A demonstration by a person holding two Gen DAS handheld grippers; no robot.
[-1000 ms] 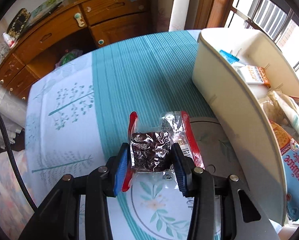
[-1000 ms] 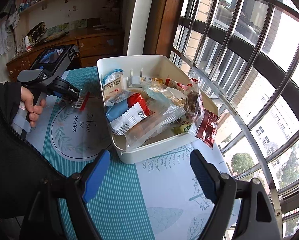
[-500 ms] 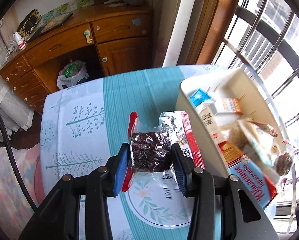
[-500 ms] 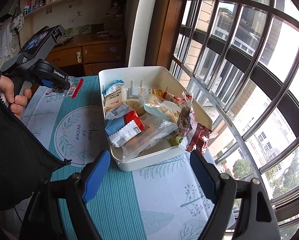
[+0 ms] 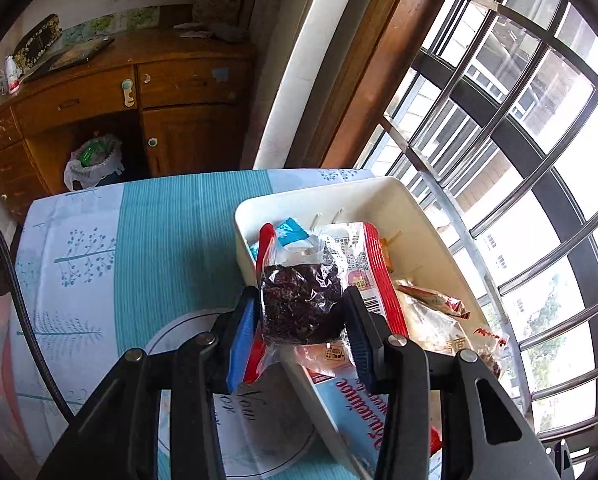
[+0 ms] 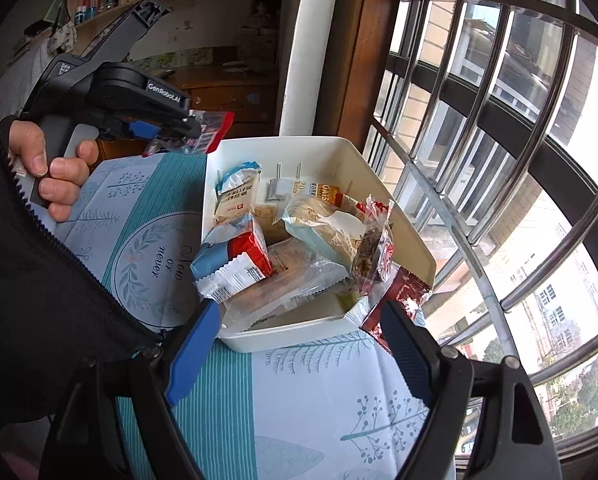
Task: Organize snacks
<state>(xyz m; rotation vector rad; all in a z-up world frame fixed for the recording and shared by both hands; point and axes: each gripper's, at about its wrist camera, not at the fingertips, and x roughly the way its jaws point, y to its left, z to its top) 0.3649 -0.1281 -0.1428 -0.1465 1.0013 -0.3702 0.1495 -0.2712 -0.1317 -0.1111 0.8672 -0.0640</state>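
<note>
The left tool (image 5: 301,314) is clenched on a clear snack packet (image 5: 303,304) with a dark filling and red side seals, its blue pads (image 5: 241,340) pressing the filling from either side so that the packet's long axis runs straight ahead, out past the fingertips. The packet hangs in the air just over the near-left rim of the white bin (image 5: 383,192), which lies ahead of this tool and to its right, already heaped with other wrapped snacks (image 6: 235,268); seen from the right wrist, the left tool (image 6: 171,130) sits above the bin's far-left corner (image 6: 213,148). The coming drop probably turns on carrying the packet a little further forward and right, clear of the rim. The left hand (image 6: 55,168) is the nearer and is loaded; the right tool (image 6: 299,344) stands released with nothing between its jaws, on the near side of the bin above the tabletop (image 6: 323,400). A second ago the packet was low over the tablecloth beside the bin's outer wall; it has since risen and now overlooks the bin's inside.
</note>
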